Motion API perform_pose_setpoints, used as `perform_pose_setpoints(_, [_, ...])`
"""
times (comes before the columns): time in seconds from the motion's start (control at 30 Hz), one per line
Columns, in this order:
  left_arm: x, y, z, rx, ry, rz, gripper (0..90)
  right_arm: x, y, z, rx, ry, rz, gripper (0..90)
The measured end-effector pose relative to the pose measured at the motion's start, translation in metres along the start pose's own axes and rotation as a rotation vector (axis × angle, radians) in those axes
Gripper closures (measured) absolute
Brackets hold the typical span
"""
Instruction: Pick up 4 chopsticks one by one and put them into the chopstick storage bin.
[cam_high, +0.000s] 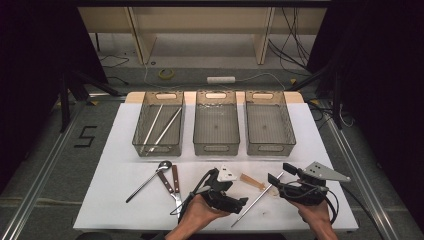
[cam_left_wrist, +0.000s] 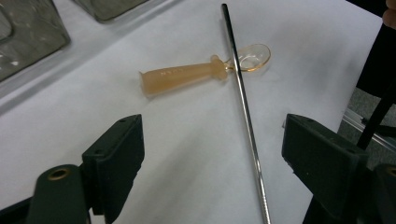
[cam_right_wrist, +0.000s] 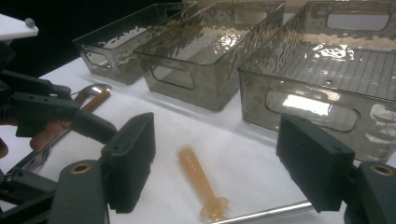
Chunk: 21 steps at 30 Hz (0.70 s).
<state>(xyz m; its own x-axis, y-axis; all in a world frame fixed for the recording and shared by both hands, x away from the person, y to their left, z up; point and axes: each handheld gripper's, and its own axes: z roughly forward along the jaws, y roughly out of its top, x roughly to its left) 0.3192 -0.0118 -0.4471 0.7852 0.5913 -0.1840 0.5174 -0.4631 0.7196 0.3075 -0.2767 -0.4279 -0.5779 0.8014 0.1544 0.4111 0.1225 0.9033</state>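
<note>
Two metal rods (cam_high: 161, 126) in left bin (cam_high: 159, 149), other two bins empty

three clear bins (cam_high: 216, 129) at the back, metal spoon (cam_high: 148, 179) and wooden-handled fork (cam_high: 174, 184) front left

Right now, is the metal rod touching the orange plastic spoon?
Touching. In the left gripper view the metal rod lies across the orange plastic spoon where neck meets bowl, with no gap showing.

rod (cam_left_wrist: 245, 121) over baby spoon (cam_left_wrist: 187, 74) (crossing its neck) | bins (cam_high: 216, 131) behind
</note>
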Motion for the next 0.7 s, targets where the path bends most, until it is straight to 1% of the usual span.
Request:
perform_pose_setpoints(0.07, [-0.003,0.001,0.004,0.013,0.000,0.021,23.2,-0.001,0.000,0.000,0.002,-0.003,0.006,29.2])
perform_pose_setpoints(0.13, [-0.007,0.000,0.010,0.024,0.003,0.028,24.0,-0.002,0.000,0.000,0.000,-0.010,0.004,29.2])
perform_pose_setpoints(0.2, [-0.010,0.000,0.014,0.035,-0.010,0.031,26.1,-0.002,0.000,-0.002,-0.006,-0.015,0.011,29.2])
perform_pose_setpoints(0.27, [-0.013,-0.001,0.018,0.046,-0.012,0.046,28.3,-0.003,0.000,-0.002,-0.005,-0.021,0.013,29.2])
perform_pose_setpoints(0.37, [-0.015,-0.001,0.023,0.062,-0.027,0.038,31.4,-0.004,0.000,-0.002,-0.008,-0.023,0.013,29.2])
perform_pose_setpoints(0.47, [-0.018,-0.003,0.029,0.078,-0.027,0.040,36.0,-0.004,0.000,-0.002,-0.005,-0.025,0.012,29.2])
perform_pose_setpoints(0.53, [-0.021,-0.003,0.032,0.096,-0.036,0.044,38.5,-0.004,0.000,-0.002,-0.005,-0.024,0.012,29.2])
perform_pose_setpoints(0.63, [-0.025,-0.003,0.037,0.112,-0.034,0.073,44.1,-0.004,0.000,-0.002,-0.003,-0.024,0.011,29.2])
perform_pose_setpoints(0.7, [-0.026,-0.002,0.040,0.118,-0.038,0.073,47.4,-0.004,0.000,-0.002,-0.003,-0.025,0.008,29.2])
